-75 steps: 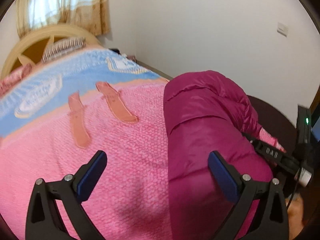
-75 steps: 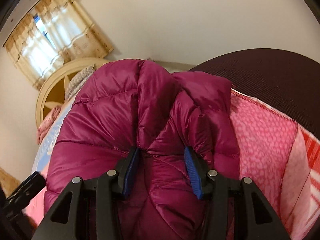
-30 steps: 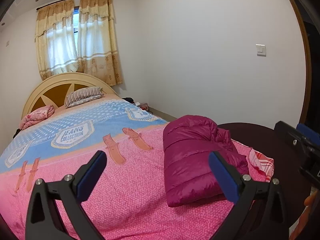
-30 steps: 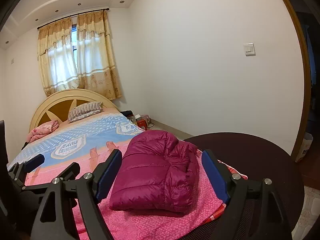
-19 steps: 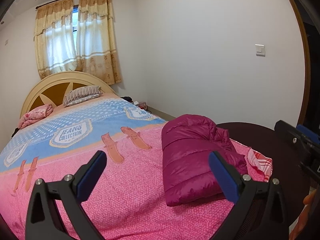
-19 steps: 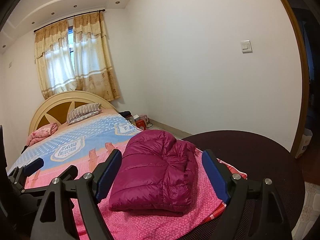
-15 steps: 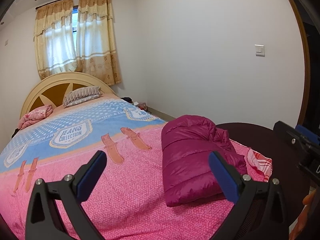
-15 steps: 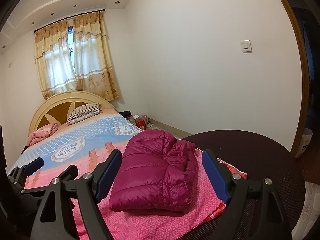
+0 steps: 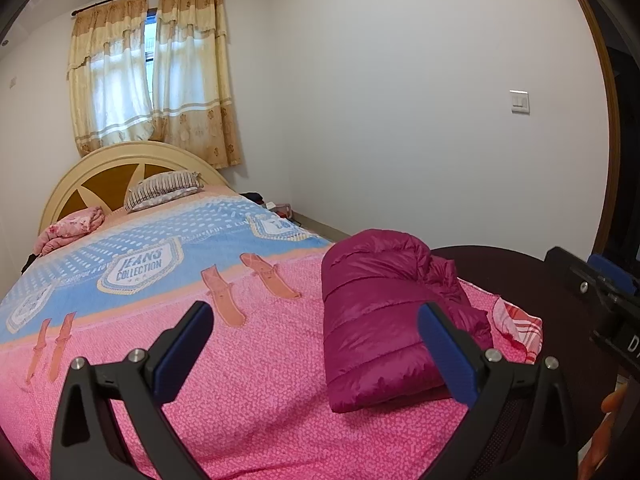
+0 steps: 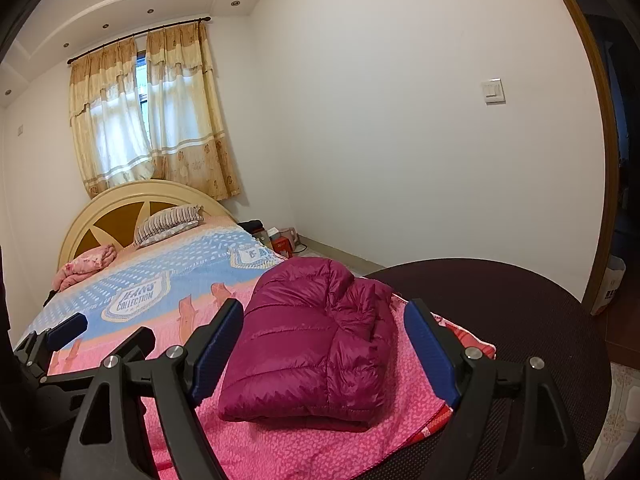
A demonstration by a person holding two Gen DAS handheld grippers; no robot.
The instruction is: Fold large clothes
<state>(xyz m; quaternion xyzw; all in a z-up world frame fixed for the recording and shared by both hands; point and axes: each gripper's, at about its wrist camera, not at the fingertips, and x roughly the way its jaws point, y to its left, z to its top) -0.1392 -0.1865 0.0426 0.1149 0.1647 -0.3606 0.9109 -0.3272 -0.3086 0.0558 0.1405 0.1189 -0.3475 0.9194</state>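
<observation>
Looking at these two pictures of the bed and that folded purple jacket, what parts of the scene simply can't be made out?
- Jacket: its zipper, sleeves and underside are tucked inside the fold in both views.
- Items on the floor by the far bed corner: too small to identify in the right view.
- Right claw: cut off by the frame edge in the left view.
- Dark round surface: its near rim is cut off below, behind the right claw's fingers.
</observation>
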